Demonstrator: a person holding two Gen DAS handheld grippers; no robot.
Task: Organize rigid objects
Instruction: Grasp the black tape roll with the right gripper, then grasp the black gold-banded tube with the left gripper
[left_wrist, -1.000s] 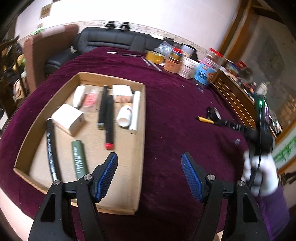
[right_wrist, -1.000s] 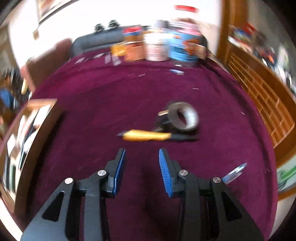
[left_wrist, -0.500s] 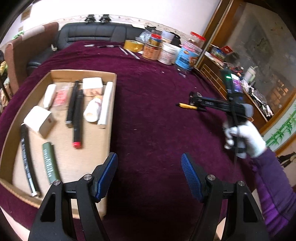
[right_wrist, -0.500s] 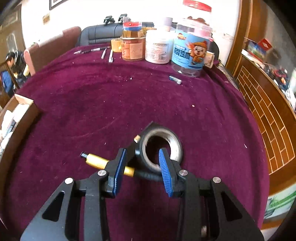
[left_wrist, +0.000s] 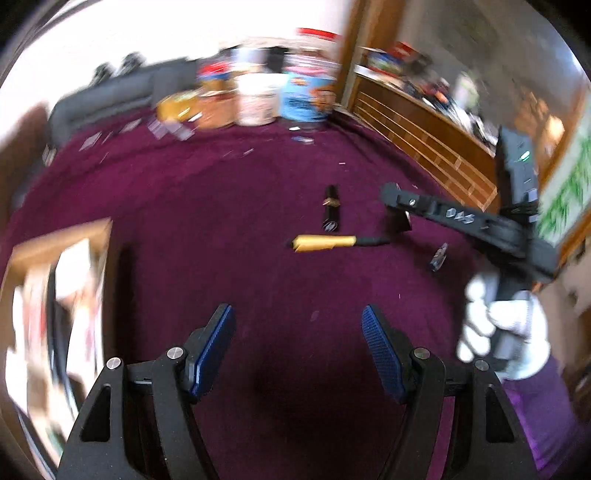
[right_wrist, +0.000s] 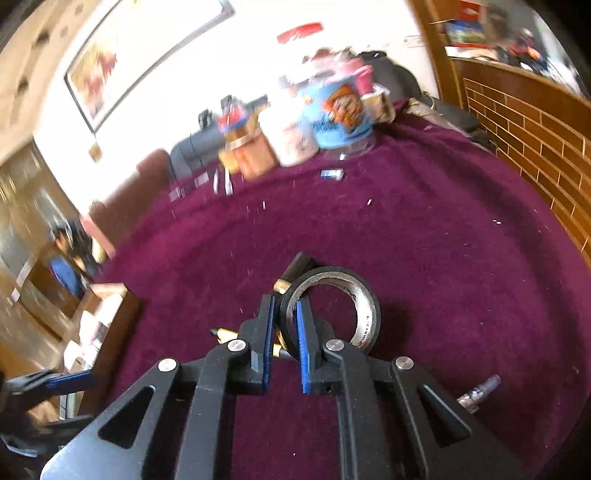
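Motion blur smears the cardboard box (left_wrist: 55, 288), cut by the left-wrist view's left edge, leaving its contents unreadable, and likewise the jars (left_wrist: 258, 99) at the table's far side, while the right gripper (right_wrist: 284, 317) hides part of the yellow-handled tool (right_wrist: 227, 335) behind its fingers.

Right gripper (right_wrist: 284, 321) has clamped the tape roll (right_wrist: 332, 306); lifted.

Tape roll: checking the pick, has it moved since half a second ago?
Yes. The tape roll is raised, tilted on edge, clamped by the right hand-held gripper, above the yellow-handled tool.
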